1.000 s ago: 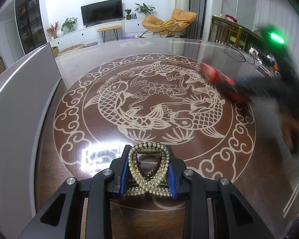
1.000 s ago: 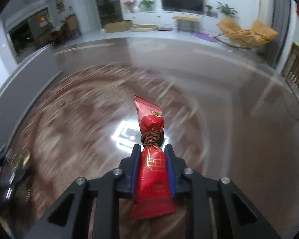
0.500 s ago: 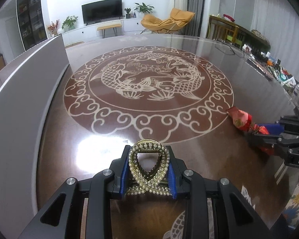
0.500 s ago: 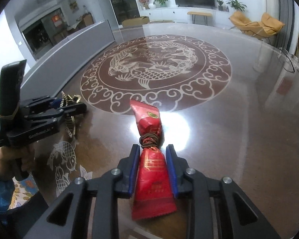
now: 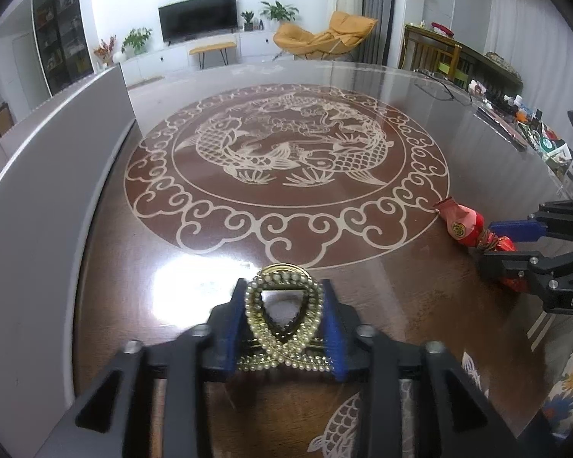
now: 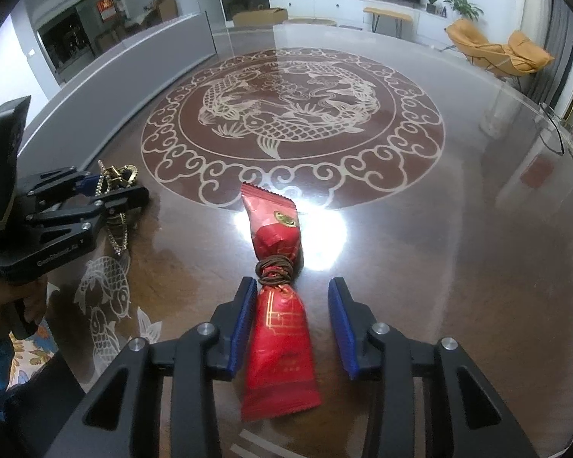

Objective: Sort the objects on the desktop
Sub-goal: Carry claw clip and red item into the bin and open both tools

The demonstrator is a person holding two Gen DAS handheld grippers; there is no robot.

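My left gripper (image 5: 284,328) is shut on a gold pearl hair clip (image 5: 282,324), held low over the near part of the brown table. It also shows at the left of the right wrist view (image 6: 110,187), with the clip (image 6: 114,179) in it. My right gripper (image 6: 292,324) is open, its blue pads apart on either side of a red candy wrapper tied with brown string (image 6: 277,290), which lies on the table between them. The candy (image 5: 466,225) and right gripper (image 5: 512,240) show at the right of the left wrist view.
The glass-topped table (image 5: 286,160) has a round fish pattern in its middle. A grey curved panel (image 5: 38,191) runs along its left side. Small clutter (image 5: 546,141) sits at the far right edge. A person's hand (image 6: 15,305) holds the left gripper.
The right gripper's jaws have opened and let go of the red candy, which now rests on the table. The left gripper still holds the clip, shifted slightly.
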